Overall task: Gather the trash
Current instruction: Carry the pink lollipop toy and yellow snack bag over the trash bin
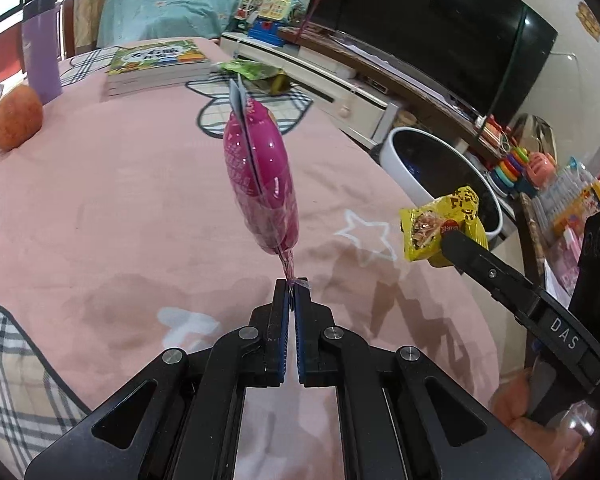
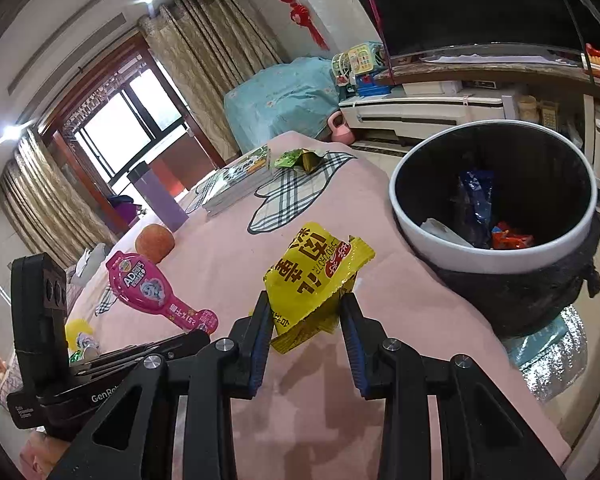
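My left gripper [image 1: 292,286] is shut on the thin tail of a pink heart-shaped snack package [image 1: 260,176] and holds it above the pink table cover; the package also shows in the right wrist view [image 2: 156,288]. My right gripper [image 2: 306,316] is closed on a crumpled yellow snack wrapper [image 2: 316,276], also seen in the left wrist view [image 1: 440,224]. The white-rimmed trash bin [image 2: 420,232] stands just off the table's right edge, with several wrappers inside. A green wrapper [image 2: 296,158] lies at the table's far end.
A stack of books [image 1: 156,66], a purple tumbler [image 1: 40,56] and an orange fruit [image 1: 16,116] sit on the far side of the table. A TV stand [image 1: 340,80] with toys runs behind the bin. A silver bag [image 2: 552,356] lies below the bin.
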The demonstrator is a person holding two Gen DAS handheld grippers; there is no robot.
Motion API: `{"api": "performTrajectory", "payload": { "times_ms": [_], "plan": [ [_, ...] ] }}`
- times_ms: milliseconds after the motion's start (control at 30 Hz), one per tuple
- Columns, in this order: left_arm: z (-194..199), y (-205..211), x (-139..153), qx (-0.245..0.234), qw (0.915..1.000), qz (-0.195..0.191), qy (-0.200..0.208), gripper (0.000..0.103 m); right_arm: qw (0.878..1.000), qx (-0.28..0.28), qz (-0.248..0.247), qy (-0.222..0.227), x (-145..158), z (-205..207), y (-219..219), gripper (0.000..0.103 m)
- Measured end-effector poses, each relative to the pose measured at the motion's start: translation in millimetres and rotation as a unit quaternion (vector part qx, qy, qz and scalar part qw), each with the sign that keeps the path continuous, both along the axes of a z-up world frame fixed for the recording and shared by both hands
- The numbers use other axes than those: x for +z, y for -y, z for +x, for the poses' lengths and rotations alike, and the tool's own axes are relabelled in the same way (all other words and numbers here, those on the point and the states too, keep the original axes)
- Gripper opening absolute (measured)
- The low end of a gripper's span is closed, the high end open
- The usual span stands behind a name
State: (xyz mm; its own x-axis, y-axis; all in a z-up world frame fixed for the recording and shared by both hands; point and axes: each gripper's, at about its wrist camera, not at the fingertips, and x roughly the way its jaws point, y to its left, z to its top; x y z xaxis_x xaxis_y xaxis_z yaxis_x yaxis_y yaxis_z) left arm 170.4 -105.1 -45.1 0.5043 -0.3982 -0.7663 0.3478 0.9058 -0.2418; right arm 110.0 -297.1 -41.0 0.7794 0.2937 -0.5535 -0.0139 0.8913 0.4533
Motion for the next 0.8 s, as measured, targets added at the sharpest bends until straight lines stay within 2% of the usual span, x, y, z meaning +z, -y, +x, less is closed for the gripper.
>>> {"api": "performTrajectory", "payload": {
  "times_ms": [800],
  "plan": [
    [-11.8, 59.9, 11.1, -0.064, 0.9976, 0.020, 0.013, 0.003, 0.999, -0.044, -0.005, 0.018, 15.1, -28.9, 41.6, 0.034]
  ]
}}
